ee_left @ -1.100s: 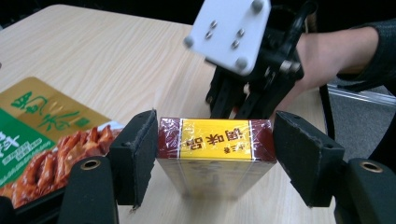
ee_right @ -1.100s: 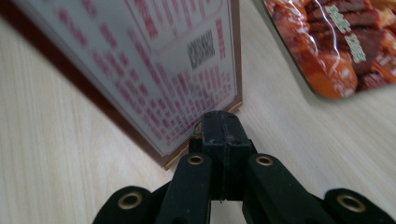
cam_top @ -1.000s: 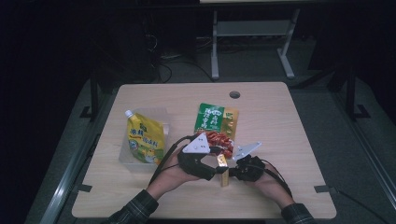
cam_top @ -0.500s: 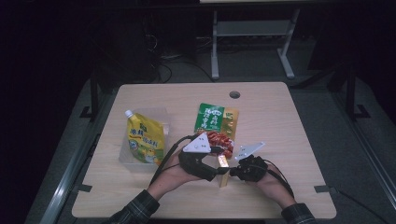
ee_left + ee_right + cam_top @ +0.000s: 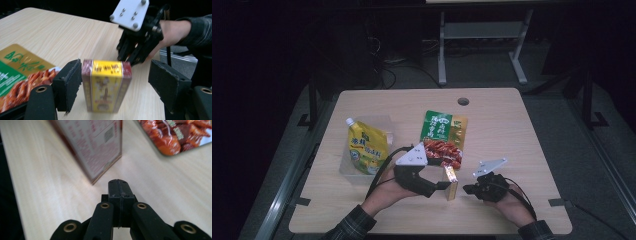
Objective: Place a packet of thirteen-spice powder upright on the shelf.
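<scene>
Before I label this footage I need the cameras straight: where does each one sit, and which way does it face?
High view: above the person's side, looking forward and down on the pale wooden table; both forearms and tongs show.
Left gripper view: on the left tongs, looking level at the upright yellow and dark red carton between its open jaws, with the right tongs beyond.
Right gripper view: on the shut right tongs, looking down at the table.
All three share the carton.

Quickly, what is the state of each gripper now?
Left gripper: open, jaws just widening around the upright box, not gripping it.
Right gripper: shut, empty.
</scene>
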Available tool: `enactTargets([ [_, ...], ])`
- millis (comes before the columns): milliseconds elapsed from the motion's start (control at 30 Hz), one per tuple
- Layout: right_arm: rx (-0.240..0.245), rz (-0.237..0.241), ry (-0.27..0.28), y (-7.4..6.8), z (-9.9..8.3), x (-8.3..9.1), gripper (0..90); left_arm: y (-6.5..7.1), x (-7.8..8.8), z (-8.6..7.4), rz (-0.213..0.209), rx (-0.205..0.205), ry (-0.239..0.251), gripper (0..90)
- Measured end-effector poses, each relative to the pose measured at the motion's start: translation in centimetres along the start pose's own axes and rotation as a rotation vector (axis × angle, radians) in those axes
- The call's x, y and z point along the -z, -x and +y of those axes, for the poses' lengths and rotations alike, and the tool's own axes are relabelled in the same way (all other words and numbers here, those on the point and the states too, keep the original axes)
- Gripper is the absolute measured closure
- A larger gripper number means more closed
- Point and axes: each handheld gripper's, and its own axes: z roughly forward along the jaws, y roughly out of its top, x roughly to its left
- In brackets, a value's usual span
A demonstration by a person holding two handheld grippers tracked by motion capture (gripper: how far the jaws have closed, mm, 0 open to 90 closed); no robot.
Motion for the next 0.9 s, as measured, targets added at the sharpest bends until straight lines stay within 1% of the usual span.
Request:
enactTargets([
  [67,-0.010,0.004,0.000,-0.4,-0.3,0.2,90.0,0.2,0.7,-0.7,0.005,0.009,-0.004,26.3],
  [167,0.007,0.016,-0.013,-1.1,-0.7,0.2,90.0,0.6,1.7,-2.2,0.022,0.022,-0.018,26.3],
  [267,0.020,0.030,-0.023,-1.9,-0.8,0.1,90.0,1.1,2.4,-4.2,0.035,0.031,-0.043,26.2],
  [300,0.027,0.034,-0.027,-2.2,-0.8,0.0,90.0,1.1,2.4,-4.2,0.035,0.031,-0.043,25.7],
  [333,0.033,0.040,-0.031,-2.4,-0.8,-0.1,90.0,1.5,2.7,-5.5,0.042,0.051,-0.063,25.5],
  [400,0.045,0.047,-0.039,-2.7,-0.7,-0.4,90.0,1.8,2.9,-6.8,0.055,0.069,-0.080,25.5],
  [433,0.045,0.047,-0.039,-2.7,-0.7,-0.4,90.0,1.8,2.9,-6.8,0.055,0.069,-0.080,25.5],
  [467,0.049,0.049,-0.044,-2.9,-0.6,-0.8,90.0,2.0,3.0,-7.4,0.060,0.075,-0.094,25.5],
  [500,0.047,0.056,-0.045,-3.0,-0.5,-0.9,90.0,2.3,3.1,-8.2,0.062,0.102,-0.106,25.5],
  [533,0.059,0.055,-0.048,-3.0,-0.4,-1.1,90.0,2.4,3.1,-8.5,0.063,0.111,-0.113,25.5],
  [600,0.056,0.053,-0.053,-3.2,-0.2,-1.5,90.0,2.3,3.1,-8.8,0.067,0.109,-0.124,25.2],
  [633,0.056,0.054,-0.057,-3.2,-0.1,-1.7,90.0,2.2,3.1,-8.9,0.072,0.105,-0.123,24.8],
  [667,0.068,0.048,-0.058,-3.2,0.0,-1.9,90.0,2.2,3.1,-8.9,0.072,0.105,-0.123,24.5],
  [700,0.060,0.053,-0.058,-3.3,0.1,-2.0,90.0,2.1,2.8,-9.0,0.074,0.114,-0.116,24.5],
  [800,0.067,0.051,-0.061,-3.3,0.2,-2.2,90.0,2.1,2.6,-9.1,0.070,0.109,-0.121,24.5],
  [900,0.072,0.037,-0.062,-3.2,0.3,-2.3,90.0,2.2,2.5,-9.1,0.069,0.111,-0.119,24.4],
])
